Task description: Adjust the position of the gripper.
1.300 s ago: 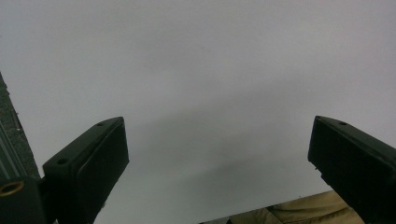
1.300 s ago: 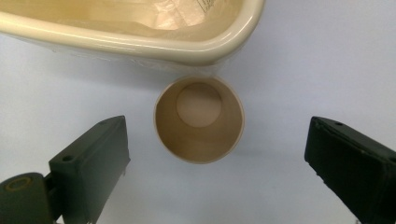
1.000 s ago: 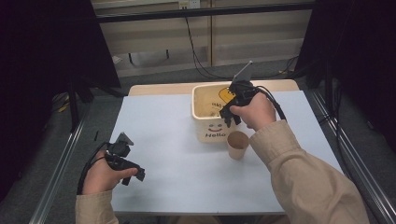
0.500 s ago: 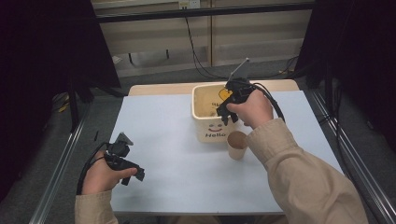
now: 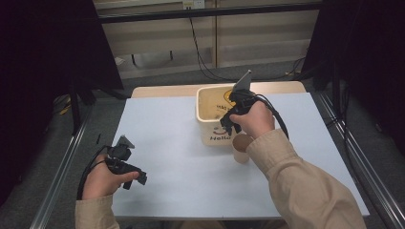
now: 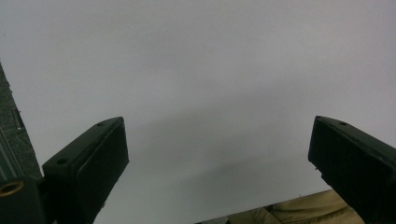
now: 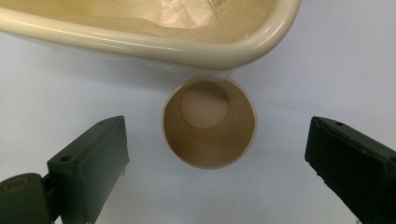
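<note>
Round paper cup (image 7: pixel 209 122) — glossy cream tub (image 7: pixel 154 44)

1. The right gripper (image 5: pixel 228 125) now sits nearer the person than a second ago, off the far part of the cream tub (image 5: pixel 210 102) and over its near wall.
2. Its spread jaws now point down at the upright paper cup (image 7: pixel 209 122).
3. The right hand (image 5: pixel 253 119) covers more of that cup from above.

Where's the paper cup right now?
The paper cup stands upright on the table's right half, just in front of the cream bin, directly below the open right gripper.
</note>
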Tool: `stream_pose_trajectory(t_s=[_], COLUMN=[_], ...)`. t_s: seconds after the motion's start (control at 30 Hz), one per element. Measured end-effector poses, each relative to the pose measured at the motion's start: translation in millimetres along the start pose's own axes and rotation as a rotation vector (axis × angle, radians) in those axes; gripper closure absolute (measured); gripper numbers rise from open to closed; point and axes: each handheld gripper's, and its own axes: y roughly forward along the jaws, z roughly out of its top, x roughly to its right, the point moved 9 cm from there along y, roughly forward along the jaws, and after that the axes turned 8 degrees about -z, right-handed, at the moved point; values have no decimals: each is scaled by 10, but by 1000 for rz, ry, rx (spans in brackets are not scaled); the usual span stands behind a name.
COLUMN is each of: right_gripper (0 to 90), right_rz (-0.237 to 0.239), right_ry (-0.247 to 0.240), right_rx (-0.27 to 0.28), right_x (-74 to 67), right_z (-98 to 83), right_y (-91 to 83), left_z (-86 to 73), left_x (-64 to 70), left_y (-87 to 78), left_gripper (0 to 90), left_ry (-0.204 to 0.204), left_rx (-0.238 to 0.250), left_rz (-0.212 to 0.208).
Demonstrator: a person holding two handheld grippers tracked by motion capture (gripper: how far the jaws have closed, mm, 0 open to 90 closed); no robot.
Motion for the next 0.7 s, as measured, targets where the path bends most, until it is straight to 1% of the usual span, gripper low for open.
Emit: stream_pose_trajectory(t_s=[0.07, 0.1, 0.13, 0.17, 0.2, 0.3, 0.33, 0.4, 0.43, 0.5, 0.57, 0.6, 0.63, 0.7], right_gripper=[57, 57, 58, 57, 57, 58, 57, 56, 56, 55, 55, 56, 55, 53], right_rz=[2, 2, 3, 4, 4, 13, 8, 9, 9, 5, 6, 14, 9, 8], right_ry=[5, 17, 17, 10, 24, 25, 14, 28, 28, 25, 31, 32, 32, 27], right_rx=[-3, -7, -7, -2, -14, -5, -1, -8, -8, -3, -7, -9, -15, -7], right_x=[19, 17, 17, 23, 13, 3, 10, 0, 0, 14, 10, 6, 18, 19], right_z=[-11, -19, -22, -25, -43, -46, -50, -68, -68, -73, -80, -85, -94, -95], right_y=[34, 55, 70, 90, 109, 139, 153, 175, 175, 196, 218, 228, 244, 260], left_z=[3, 2, 1, 4, 4, 6, 0, 0, 2, 0, -3, 0, 3, -2], left_x=[-17, -16, -4, -4, -2, 8, 5, 6, 2, 18, 5, 1, -3, 3], left_y=[-1, -3, 0, 1, 1, 6, 2, 1, 0, 1, -1, 1, 3, 4], left_gripper=[48, 48, 48, 47, 47, 47, 47, 47, 47, 47, 47, 47, 47, 47], left_ry=[8, 7, -1, 0, 0, -5, 2, 1, 1, -9, -2, -2, -2, -5], left_rx=[0, -2, 1, 5, 5, 8, 0, 1, 4, 6, 2, 4, 6, 5], left_rz=[9, 8, 4, 6, 7, 4, 3, 4, 7, -2, 4, 5, 8, 4])
